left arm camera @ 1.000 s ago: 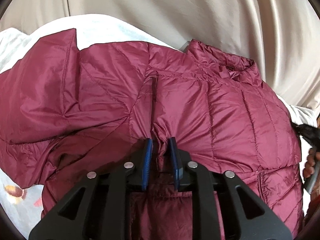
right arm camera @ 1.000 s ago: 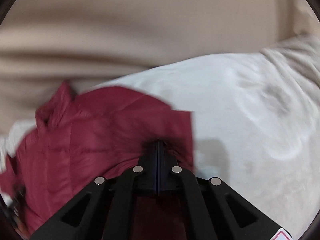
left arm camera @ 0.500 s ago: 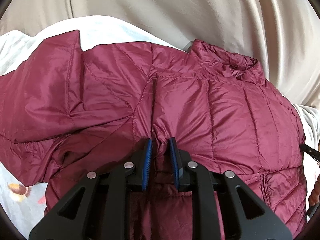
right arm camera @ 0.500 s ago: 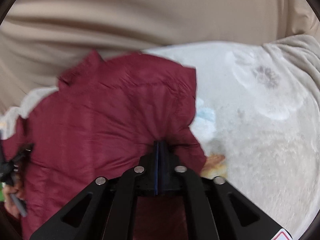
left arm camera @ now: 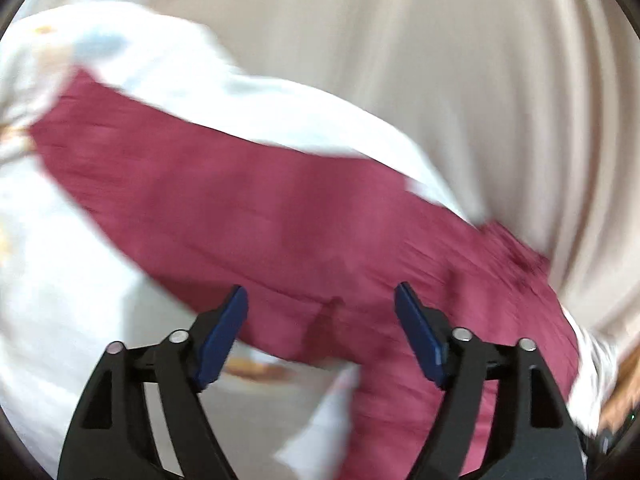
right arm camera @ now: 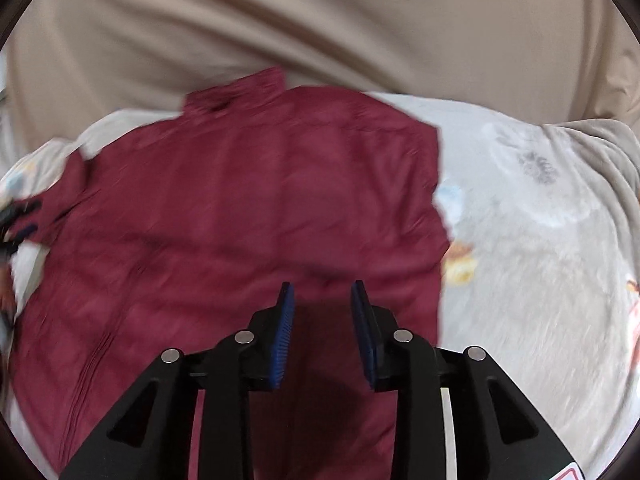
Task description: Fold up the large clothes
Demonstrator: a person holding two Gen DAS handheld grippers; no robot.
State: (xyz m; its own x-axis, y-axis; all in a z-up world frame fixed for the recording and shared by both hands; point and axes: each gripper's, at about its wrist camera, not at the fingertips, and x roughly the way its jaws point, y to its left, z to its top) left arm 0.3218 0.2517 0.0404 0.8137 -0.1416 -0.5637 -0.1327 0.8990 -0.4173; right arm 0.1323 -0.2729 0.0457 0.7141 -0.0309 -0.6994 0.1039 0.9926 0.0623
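A dark red quilted puffer jacket [right arm camera: 248, 208] lies spread on a white patterned bed sheet [right arm camera: 540, 248], its collar toward the beige curtain. It also shows in the left wrist view [left arm camera: 280, 216], blurred by motion. My left gripper [left arm camera: 320, 300] is wide open and empty, hovering above the jacket's near edge. My right gripper [right arm camera: 322, 292] is open and empty just above the jacket's lower part. The left gripper also shows at the left edge of the right wrist view [right arm camera: 18, 216].
A beige curtain [right arm camera: 320, 20] hangs behind the bed, and it also fills the far side of the left wrist view [left arm camera: 460, 60]. The sheet [left arm camera: 60, 280] carries pale printed pictures. Bare sheet lies to the right of the jacket.
Both grippers have opened and let go of the jacket. The left gripper has swung away fast, so its view is blurred. The jacket now lies flat on the sheet.
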